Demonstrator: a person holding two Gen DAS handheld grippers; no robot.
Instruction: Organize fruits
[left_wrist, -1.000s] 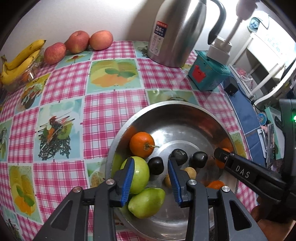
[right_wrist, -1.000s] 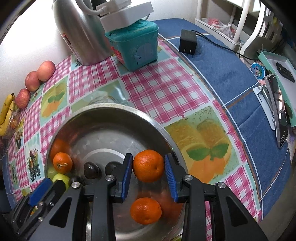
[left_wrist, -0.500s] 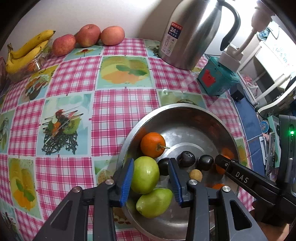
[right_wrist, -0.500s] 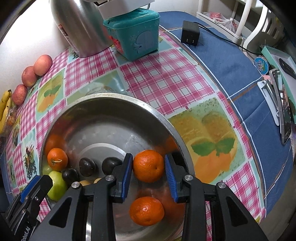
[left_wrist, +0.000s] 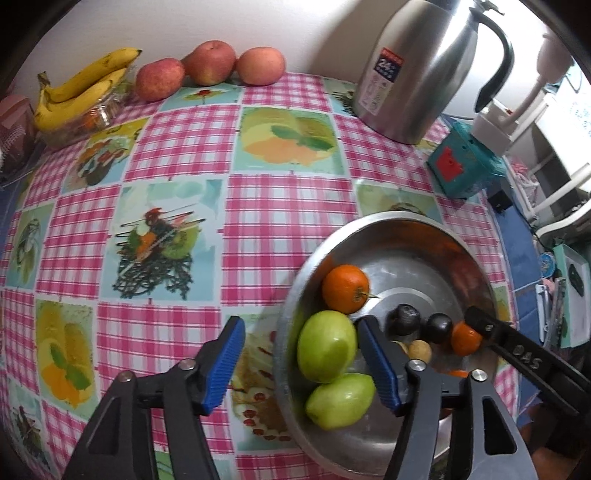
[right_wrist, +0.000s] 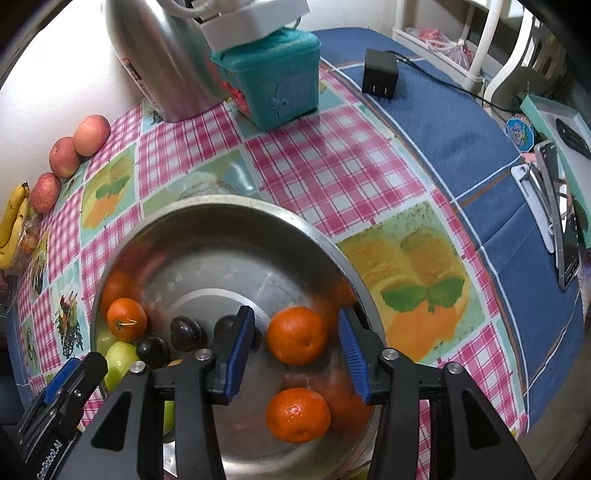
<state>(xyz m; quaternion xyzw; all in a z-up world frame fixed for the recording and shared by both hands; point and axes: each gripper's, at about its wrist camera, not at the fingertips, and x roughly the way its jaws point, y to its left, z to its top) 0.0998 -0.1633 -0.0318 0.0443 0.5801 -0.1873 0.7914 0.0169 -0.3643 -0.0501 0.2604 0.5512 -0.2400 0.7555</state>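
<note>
Your left gripper jaws have just been opening wide, the green apple loose between them. Your right gripper has been opening too, jaws clear of the tangerine. Both fruits lie in the steel bowl near the surface's front edge; sorting looks barely begun.

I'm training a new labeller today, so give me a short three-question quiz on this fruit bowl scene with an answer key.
1. True or false: the right gripper is clamped tight on an orange.
2. How many red apples sit by the wall beside the bananas?
3. Multiple choice: the two green fruits lie A) on the tablecloth, B) inside the metal bowl, C) next to the kettle.

Key: 1. False: its jaws have just been opening, and the orange sits between the pads with a gap on each side. 2. Three. 3. B.
</note>
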